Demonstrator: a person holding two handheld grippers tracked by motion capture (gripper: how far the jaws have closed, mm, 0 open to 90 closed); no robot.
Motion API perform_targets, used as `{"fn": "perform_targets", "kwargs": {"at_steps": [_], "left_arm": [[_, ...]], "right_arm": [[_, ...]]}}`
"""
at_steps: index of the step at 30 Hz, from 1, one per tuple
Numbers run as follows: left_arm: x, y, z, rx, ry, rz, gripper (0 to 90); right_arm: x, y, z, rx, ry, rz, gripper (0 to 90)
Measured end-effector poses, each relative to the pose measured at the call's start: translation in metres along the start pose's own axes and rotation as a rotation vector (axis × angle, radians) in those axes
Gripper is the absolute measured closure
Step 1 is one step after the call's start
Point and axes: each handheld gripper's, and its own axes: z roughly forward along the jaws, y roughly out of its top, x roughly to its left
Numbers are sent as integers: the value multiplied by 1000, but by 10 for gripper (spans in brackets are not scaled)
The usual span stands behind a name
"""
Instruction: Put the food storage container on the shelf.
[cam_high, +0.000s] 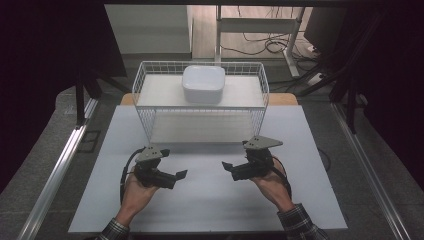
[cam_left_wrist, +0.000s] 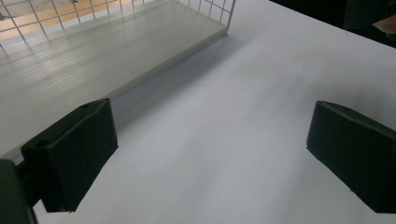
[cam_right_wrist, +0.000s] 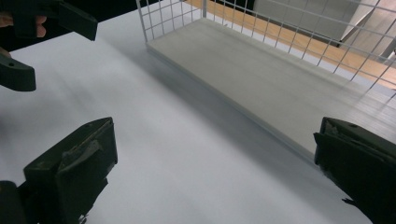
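A white wire rack with two shelf boards stands at the back of the white table top. A white, rounded square container rests on the rack's upper board. My left gripper is held over the table in front of the rack's left half, open, with nothing between its jaws. My right gripper faces it from the right, also open with nothing in it. The rack's lower board lies just beyond my left jaw and shows beyond my right gripper too. The left gripper appears at the top left of the right gripper view.
Metal rails run along both sides of the table. Behind the rack are a desk frame and cables on the floor. Bare table top stretches between and in front of the two grippers.
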Motion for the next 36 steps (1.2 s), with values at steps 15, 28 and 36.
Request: {"fn": "perform_targets", "kwargs": {"at_steps": [15,28,36], "left_arm": [[-1,-21,-11,12,15,-28,13],[-2,-35,-27,9,43,-46,10],[-2,-44,-35,11,59,-55,11]], "right_arm": [[4,-18,-9,22,-2,7,0],[0,-33,-29,26,-26,24,0],[-2,-44,-37,33,-38,29,0]]}}
